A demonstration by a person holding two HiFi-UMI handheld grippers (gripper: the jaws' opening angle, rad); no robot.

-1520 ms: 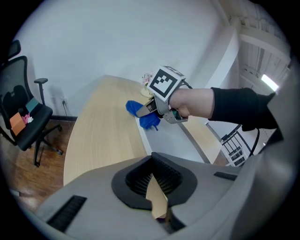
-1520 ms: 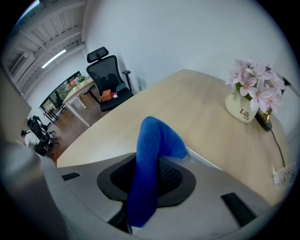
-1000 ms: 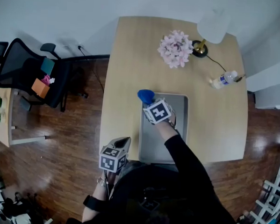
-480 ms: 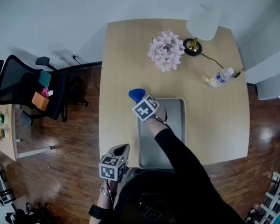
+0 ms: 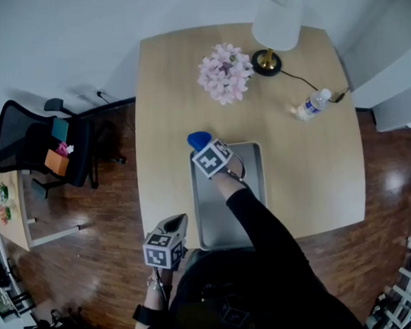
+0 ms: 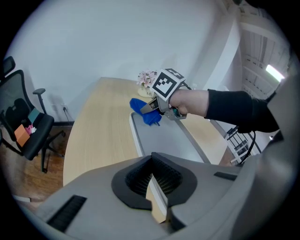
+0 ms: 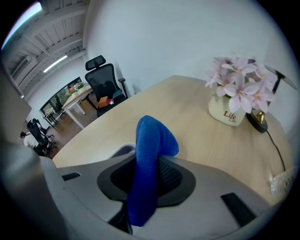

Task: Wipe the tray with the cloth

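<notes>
A grey tray (image 5: 244, 191) lies on the wooden table in front of me. My right gripper (image 5: 205, 149) hovers at the tray's far left corner, shut on a blue cloth (image 5: 197, 138). The cloth (image 7: 152, 140) stands up in a fold between the jaws of my right gripper (image 7: 145, 173). From the left gripper view, the cloth (image 6: 145, 113) hangs over the tray (image 6: 171, 143) corner. My left gripper (image 5: 177, 225) is off the table's near edge, left of the tray. Its jaws (image 6: 152, 180) are shut on nothing.
A pot of pink flowers (image 5: 225, 72), a lamp (image 5: 274, 25) with its cord and a water bottle (image 5: 308, 105) stand at the table's far side. An office chair (image 5: 38, 145) is on the floor to the left.
My right gripper has shifted a little with the cloth at the tray's far left corner. The head view has swung. My left gripper has stayed where it was.
</notes>
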